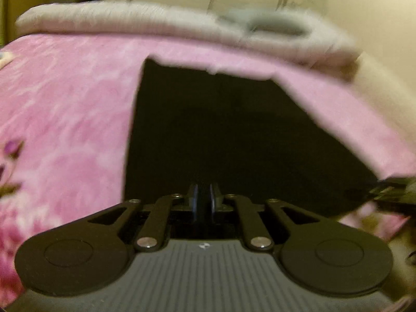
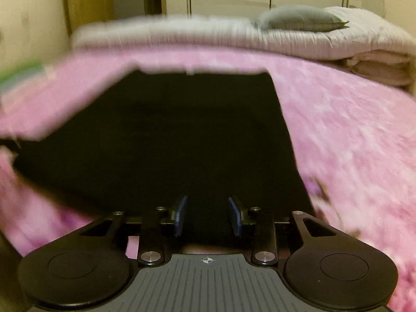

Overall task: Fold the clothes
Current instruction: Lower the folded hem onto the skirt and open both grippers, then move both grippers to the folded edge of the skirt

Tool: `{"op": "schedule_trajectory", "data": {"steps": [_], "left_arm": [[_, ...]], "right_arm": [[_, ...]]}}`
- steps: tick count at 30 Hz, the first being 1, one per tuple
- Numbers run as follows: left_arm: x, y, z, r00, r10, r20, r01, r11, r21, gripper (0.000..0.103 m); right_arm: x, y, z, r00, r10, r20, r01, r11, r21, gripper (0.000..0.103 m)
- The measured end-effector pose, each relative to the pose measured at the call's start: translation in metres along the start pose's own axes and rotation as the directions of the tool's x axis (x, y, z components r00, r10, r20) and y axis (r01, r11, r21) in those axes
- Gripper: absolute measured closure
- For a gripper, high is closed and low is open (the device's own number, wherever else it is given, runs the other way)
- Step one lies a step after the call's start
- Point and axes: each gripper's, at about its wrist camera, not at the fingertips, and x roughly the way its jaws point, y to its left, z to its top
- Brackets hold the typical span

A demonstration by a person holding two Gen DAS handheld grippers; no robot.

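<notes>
While the black garment (image 1: 234, 135) lies spread flat on the pink bedspread (image 1: 65, 109), the left gripper (image 1: 204, 204) sits at its near edge with jaws closed together; whether any cloth is pinched between the blue pads is too dark to tell. Farther right, the right gripper (image 2: 207, 215) stands part open over the same near hem, dark cloth between its pads (image 2: 180, 214) but not squeezed. Beyond lie a folded pale quilt (image 2: 182, 39) and a grey pillow (image 2: 299, 20). Likely light, limp and slack, the garment should sag and crease wherever unsupported, so corners or the hem edge look the best places to pinch.
</notes>
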Motion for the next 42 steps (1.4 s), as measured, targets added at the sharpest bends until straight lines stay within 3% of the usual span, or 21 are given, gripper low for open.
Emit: {"op": "schedule_trajectory", "data": {"steps": [4,7,11,14,16,19,21,23,25,26,33,36,42], "left_arm": [[-0.006,0.008,-0.006,0.999,0.043,-0.029,-0.045,0.998,-0.053,0.101],[-0.023,0.008,-0.001,0.997,0.075,-0.001,-0.075,0.997,-0.033,0.101],[-0.027,0.005,-0.003,0.997,0.075,0.003,-0.074,0.996,-0.043,0.098],[-0.018,0.005,-0.011,0.993,0.104,-0.053,-0.108,0.992,-0.073,0.098],[-0.022,0.004,-0.006,0.991,0.119,-0.068,-0.125,0.987,-0.100,0.098],[-0.042,-0.006,0.004,0.992,0.123,-0.030,-0.125,0.988,-0.092,0.097],[-0.048,-0.011,0.006,0.992,0.126,-0.002,-0.126,0.990,-0.066,0.097],[-0.039,-0.008,0.005,0.989,0.144,-0.031,-0.146,0.987,-0.065,0.097],[-0.023,-0.001,-0.001,0.980,0.170,-0.102,-0.179,0.980,-0.083,0.099],[-0.022,-0.001,-0.002,0.978,0.176,-0.111,-0.186,0.979,-0.089,0.099],[-0.042,-0.035,0.005,0.953,0.265,-0.146,-0.268,0.963,0.000,0.093],[-0.047,-0.047,-0.001,0.954,0.253,-0.162,-0.257,0.967,0.000,0.083],[-0.053,-0.066,-0.014,0.951,0.242,-0.194,-0.243,0.970,0.019,0.081]], "right_arm": [[0.000,-0.027,-0.005,0.999,-0.040,-0.020,0.041,0.997,0.068,0.069],[-0.017,-0.032,0.002,0.993,-0.114,-0.009,0.114,0.993,0.034,0.070],[-0.036,-0.023,-0.002,0.996,-0.088,0.030,0.086,0.995,0.045,0.070],[-0.015,-0.018,-0.012,0.991,-0.121,-0.051,0.123,0.992,0.031,0.070],[-0.015,-0.025,-0.013,0.993,-0.108,-0.041,0.111,0.990,0.086,0.070],[-0.025,-0.029,0.005,0.991,-0.109,-0.083,0.120,0.982,0.147,0.070],[-0.038,-0.023,0.014,0.990,-0.134,-0.051,0.140,0.981,0.132,0.069],[-0.043,-0.017,0.016,0.990,-0.137,-0.032,0.140,0.984,0.113,0.069],[-0.032,-0.018,0.013,0.987,-0.138,-0.079,0.146,0.982,0.116,0.069],[-0.023,-0.020,0.009,0.981,-0.144,-0.129,0.160,0.979,0.124,0.069],[-0.033,-0.003,0.019,0.967,-0.184,-0.175,0.207,0.971,0.121,0.068],[-0.041,0.013,0.021,0.970,-0.170,-0.175,0.191,0.976,0.108,0.058],[-0.042,0.027,0.007,0.966,-0.129,-0.224,0.161,0.978,0.132,0.053]]}}
